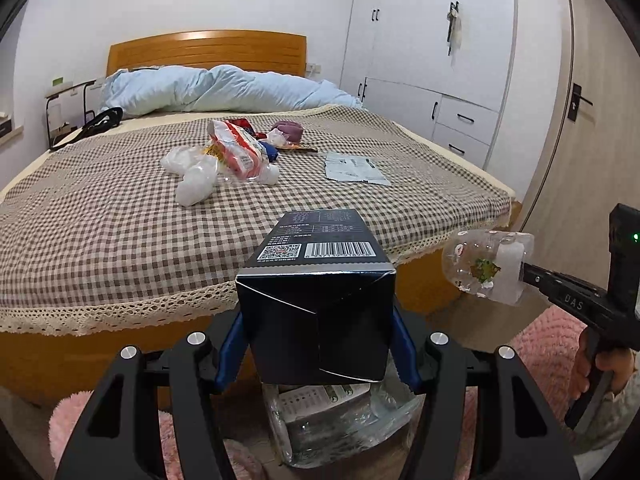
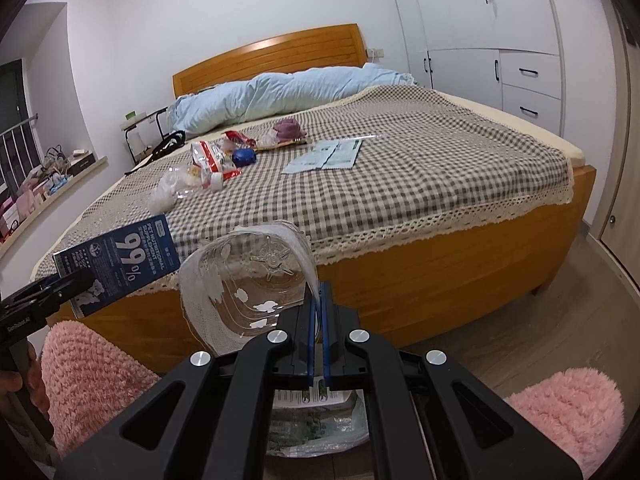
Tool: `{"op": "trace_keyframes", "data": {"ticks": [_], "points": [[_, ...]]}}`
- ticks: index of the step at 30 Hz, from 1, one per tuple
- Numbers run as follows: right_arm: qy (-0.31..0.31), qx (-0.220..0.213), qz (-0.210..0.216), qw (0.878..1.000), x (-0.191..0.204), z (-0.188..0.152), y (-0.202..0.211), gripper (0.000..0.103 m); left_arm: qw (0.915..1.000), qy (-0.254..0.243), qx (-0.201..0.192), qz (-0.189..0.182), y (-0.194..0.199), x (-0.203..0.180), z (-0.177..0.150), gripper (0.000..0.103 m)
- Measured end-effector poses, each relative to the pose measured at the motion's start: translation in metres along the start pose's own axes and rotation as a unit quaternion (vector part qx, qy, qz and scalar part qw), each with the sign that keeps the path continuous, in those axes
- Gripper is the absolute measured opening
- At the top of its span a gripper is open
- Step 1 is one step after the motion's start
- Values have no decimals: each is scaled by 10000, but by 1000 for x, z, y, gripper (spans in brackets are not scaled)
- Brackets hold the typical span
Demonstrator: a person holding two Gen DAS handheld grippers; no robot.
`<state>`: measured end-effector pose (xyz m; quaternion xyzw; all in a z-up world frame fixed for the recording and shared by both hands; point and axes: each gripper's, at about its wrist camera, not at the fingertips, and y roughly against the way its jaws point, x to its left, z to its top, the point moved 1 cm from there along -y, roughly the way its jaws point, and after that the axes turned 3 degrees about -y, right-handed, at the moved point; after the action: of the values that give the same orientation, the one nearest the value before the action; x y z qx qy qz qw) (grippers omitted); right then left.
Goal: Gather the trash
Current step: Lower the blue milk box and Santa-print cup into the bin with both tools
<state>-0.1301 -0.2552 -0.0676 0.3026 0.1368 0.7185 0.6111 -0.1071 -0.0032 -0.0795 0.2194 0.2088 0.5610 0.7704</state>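
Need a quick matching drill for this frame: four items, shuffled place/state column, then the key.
Items
1. dark box
2. clear plastic container
3. blue quilt
4. flat paper packet

Places/states
A. bunched up by the headboard
B. lying flat on the checked bedspread
C. clamped in the left gripper
D. pinched by its rim in the right gripper

Pairs: 1-C, 2-D, 3-A, 4-B

The left gripper and right gripper both hang off the foot of the bed, over a transparent trash bag on the floor.
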Motion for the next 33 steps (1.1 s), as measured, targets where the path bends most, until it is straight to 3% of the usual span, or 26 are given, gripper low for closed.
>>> {"op": "trace_keyframes", "data": {"ticks": [33], "points": [[27, 1186, -30, 9929, -1, -55, -54, 3, 9913, -448, 1239, 14, -50, 0, -59, 58]]}}
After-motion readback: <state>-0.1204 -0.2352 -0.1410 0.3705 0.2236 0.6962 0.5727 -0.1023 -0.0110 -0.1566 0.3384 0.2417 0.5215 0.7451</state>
